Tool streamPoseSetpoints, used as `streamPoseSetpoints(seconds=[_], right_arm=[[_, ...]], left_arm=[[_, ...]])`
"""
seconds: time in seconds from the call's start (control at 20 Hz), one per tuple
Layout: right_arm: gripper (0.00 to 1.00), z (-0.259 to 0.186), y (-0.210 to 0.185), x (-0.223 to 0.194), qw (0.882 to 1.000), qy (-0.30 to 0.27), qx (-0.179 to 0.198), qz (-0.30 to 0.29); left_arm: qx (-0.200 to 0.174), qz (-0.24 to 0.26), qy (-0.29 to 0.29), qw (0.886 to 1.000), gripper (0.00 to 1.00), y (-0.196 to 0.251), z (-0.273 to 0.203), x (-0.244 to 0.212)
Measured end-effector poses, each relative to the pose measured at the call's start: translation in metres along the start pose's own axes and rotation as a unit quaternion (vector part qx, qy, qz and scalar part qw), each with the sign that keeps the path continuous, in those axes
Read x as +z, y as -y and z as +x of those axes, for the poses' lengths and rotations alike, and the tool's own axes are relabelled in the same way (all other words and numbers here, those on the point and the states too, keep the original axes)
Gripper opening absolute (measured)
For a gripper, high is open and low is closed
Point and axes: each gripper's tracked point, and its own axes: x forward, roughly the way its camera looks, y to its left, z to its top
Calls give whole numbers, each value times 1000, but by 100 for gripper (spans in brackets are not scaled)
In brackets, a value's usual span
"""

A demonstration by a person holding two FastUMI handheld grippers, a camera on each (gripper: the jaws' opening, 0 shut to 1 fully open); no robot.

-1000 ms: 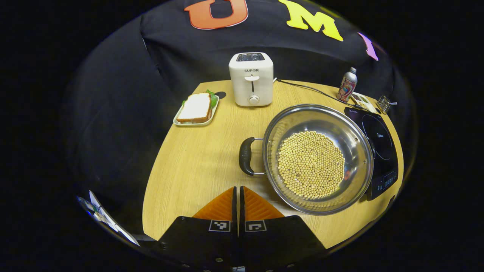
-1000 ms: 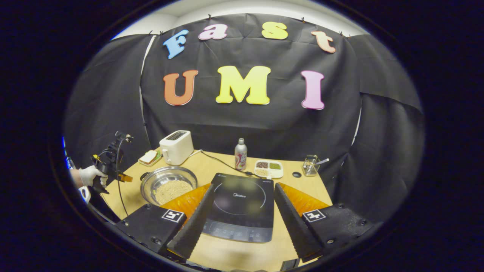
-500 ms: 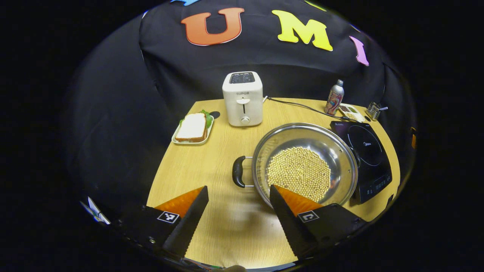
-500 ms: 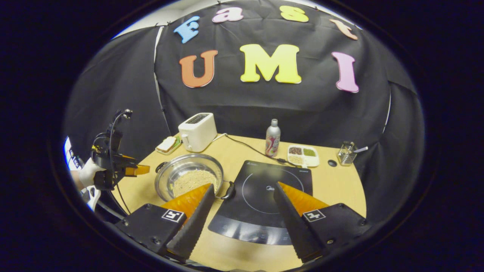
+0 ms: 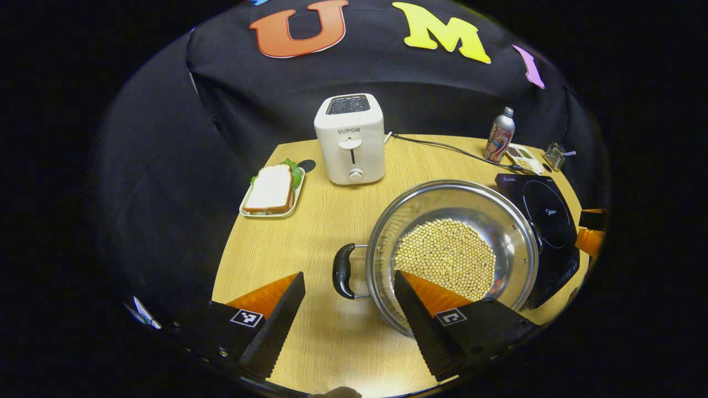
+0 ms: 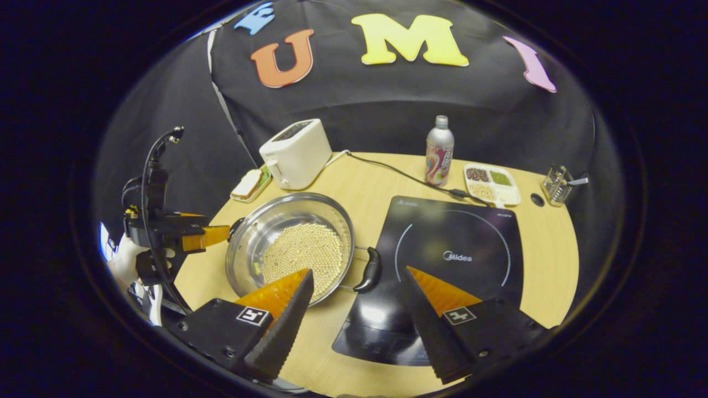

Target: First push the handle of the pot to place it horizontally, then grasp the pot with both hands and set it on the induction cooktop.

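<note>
A steel pot [image 5: 442, 202] holding soybeans stands on the wooden table, touching the black induction cooktop [image 5: 545, 221] on its right. My left gripper [image 5: 348, 276] is open, and the pot's black left handle [image 5: 342, 271] lies just ahead between its fingers. In the right gripper view the pot [image 6: 254, 232] sits left of the cooktop [image 6: 459, 243], and its right handle [image 6: 369, 269] overlaps the cooktop's edge. My right gripper [image 6: 358, 273] is open just short of that handle. The left gripper [image 6: 204, 237], held by a gloved hand [image 6: 124, 257], hovers at the pot's far side.
At the back of the table stand a white toaster [image 5: 349, 138], a sandwich tray [image 5: 271, 190], a bottle [image 5: 499, 135], a divided dish [image 6: 491, 183] and a wire holder [image 6: 557, 185]. A cable [image 6: 398, 171] runs from the toaster side to the cooktop.
My left gripper went from shut to open and drew close to the pot's left handle. My right gripper, open throughout, came forward and down toward the right handle.
</note>
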Motion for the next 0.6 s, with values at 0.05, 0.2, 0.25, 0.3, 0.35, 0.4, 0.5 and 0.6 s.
streamPoseSetpoints(seconds=[0.05,0.2,0.25,0.3,0.35,0.4,0.5,0.6], right_arm=[[96,11,-3,-1,1000,-12,2,6],[94,41,6,-3,999,-35,-19,20],[97,48,6,-4,999,-43,-20,23],[97,55,9,-6,998,-52,-27,24],[95,60,10,-8,997,-62,-32,28],[89,65,11,-11,996,-71,-38,30],[88,73,10,-14,995,-85,-42,26],[95,79,8,-19,993,-104,-49,27]], left_arm=[[1,3,-6,1000,97,2,6,-1],[0,5,-25,1000,97,4,24,-4],[3,4,-30,1000,97,3,30,-6],[6,4,-34,999,97,2,34,-7],[8,4,-41,999,97,0,39,-7],[5,3,-46,999,97,-1,44,-8],[4,3,-56,998,97,0,50,-11],[2,2,-69,998,97,-1,59,-15]])
